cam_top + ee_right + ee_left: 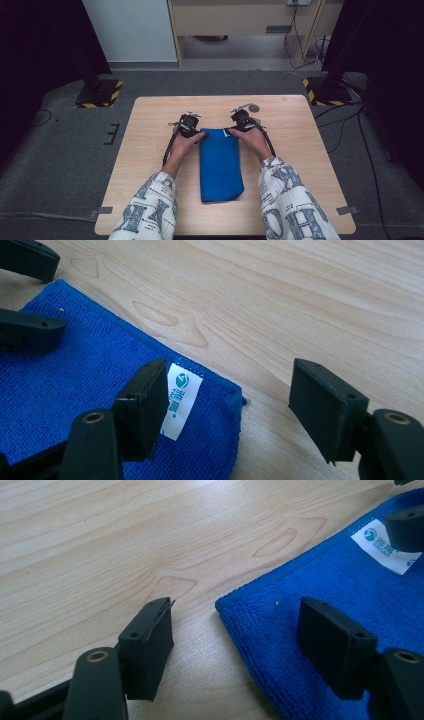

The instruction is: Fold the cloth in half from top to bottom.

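Observation:
A folded blue cloth (220, 165) lies lengthwise in the middle of the wooden table (300, 150). My left gripper (196, 132) is at its far left corner and stands open. In the left gripper view that gripper (235, 607) straddles the corner: one jaw over bare wood, the other over the cloth (325, 575). My right gripper (231, 131) is at the far right corner, also open. In the right gripper view it (229, 367) has one jaw beside the white label (182, 397) on the cloth (75, 370) and the other over the wood. Neither pinches the fabric.
A small grey disc (254, 107) lies on the table beyond the right gripper. Black stands with yellow-striped bases (100, 92) (325, 90) flank the table on the floor, with cables (345, 125) at the right. Bare wood surrounds the cloth on all sides.

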Tool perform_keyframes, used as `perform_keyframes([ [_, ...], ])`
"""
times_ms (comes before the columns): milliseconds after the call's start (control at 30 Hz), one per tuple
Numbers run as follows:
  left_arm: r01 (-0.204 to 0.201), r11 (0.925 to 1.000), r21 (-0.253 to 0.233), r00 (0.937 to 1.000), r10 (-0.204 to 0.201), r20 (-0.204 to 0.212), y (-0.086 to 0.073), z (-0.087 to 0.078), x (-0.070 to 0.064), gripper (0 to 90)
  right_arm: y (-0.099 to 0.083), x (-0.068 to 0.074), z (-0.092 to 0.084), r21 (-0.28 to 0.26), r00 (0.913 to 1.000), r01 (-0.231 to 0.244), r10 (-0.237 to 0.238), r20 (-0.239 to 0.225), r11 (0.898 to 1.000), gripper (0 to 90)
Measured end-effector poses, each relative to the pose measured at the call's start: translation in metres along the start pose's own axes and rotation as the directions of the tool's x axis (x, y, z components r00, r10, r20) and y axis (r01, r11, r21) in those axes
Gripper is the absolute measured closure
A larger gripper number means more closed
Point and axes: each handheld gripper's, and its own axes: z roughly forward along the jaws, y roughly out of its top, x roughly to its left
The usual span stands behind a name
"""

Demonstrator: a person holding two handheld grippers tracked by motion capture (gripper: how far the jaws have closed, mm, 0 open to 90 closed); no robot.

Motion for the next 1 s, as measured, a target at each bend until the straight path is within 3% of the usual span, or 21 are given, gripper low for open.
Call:
perform_keyframes([
  [333, -0.015, 0.9999, 0.007, 0.9999, 0.015, -0.007, 0.0003, 0.0004, -0.0028, 31.3, -0.0019, 0.0034, 0.0048, 0.022, 0.9997, 0.026, -0.026, 0.002, 0.999, 32.1],
  [733, -0.011, 0.9999, -0.004, 0.9999, 0.011, -0.003, -0.0010, 0.0004, -0.0035, 31.8, -0.0040, 0.0032, 0.0070, 0.029, 0.9998, 0.019, -0.019, -0.001, 0.999, 32.7],
  [867, -0.014, 0.9998, -0.013, 0.9999, 0.014, -0.006, -0.0027, 0.0001, -0.0040, 32.8, -0.0044, 0.0036, 0.0071, 0.025, 0.9998, 0.014, -0.014, -0.012, 1.000, 36.8],
  [1000, -0.020, 0.9996, -0.021, 0.9998, 0.020, 0.001, -0.0034, -0.0006, -0.0048, 38.2, -0.0052, 0.0062, 0.0049, 0.024, 0.9989, 0.024, -0.023, -0.041, 0.999, 49.7],
])
